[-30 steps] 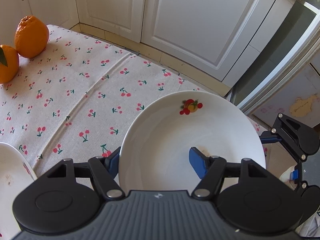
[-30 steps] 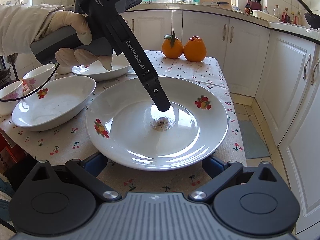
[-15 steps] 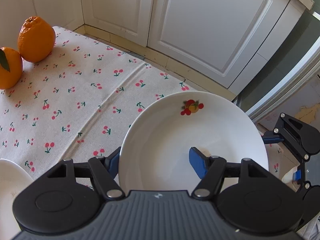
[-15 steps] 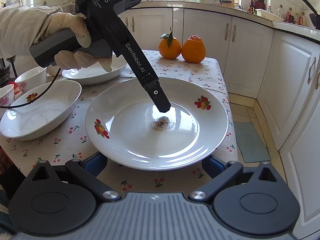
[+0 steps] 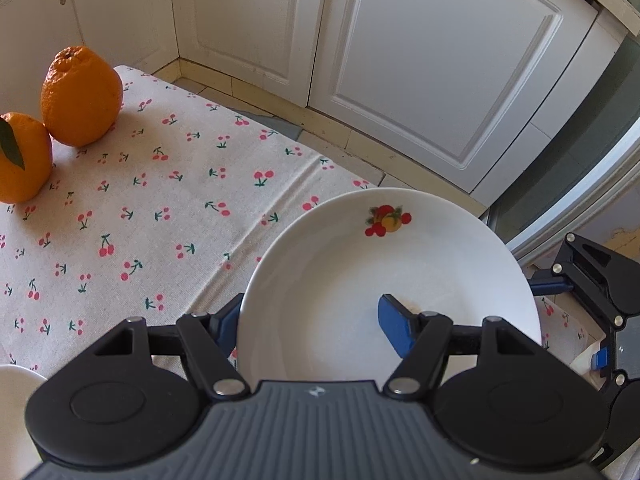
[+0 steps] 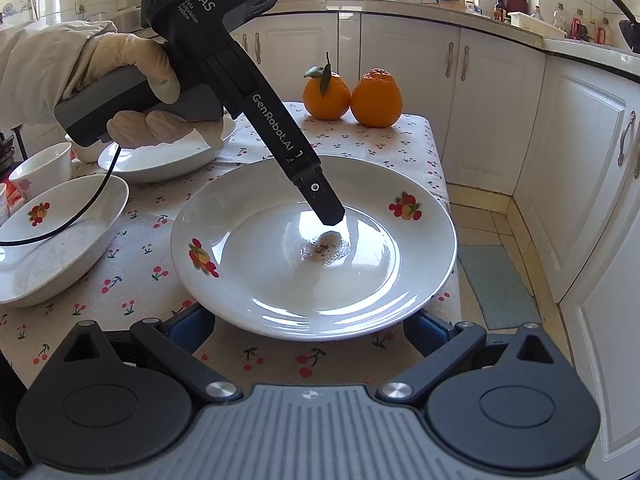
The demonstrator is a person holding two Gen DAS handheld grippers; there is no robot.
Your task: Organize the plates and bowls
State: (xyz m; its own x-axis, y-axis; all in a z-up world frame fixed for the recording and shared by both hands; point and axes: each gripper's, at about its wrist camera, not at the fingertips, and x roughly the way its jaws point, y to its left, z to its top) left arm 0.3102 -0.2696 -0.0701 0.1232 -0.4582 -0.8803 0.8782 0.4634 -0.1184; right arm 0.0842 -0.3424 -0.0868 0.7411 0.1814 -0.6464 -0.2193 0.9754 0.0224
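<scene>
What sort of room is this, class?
Most likely a home kitchen: white cabinets under a countertop crowded with bottles, and a cherry-print table holding a plate and oranges.

Glossy glazed plate [image 6: 280, 288], woven tablecloth [image 5: 160, 208]

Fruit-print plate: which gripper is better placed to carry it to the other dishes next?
Left. The left gripper straddles the rim of the plate, one pad inside the dish and one outside, gripping it. The right gripper is open below the near rim, holding nothing.
</scene>
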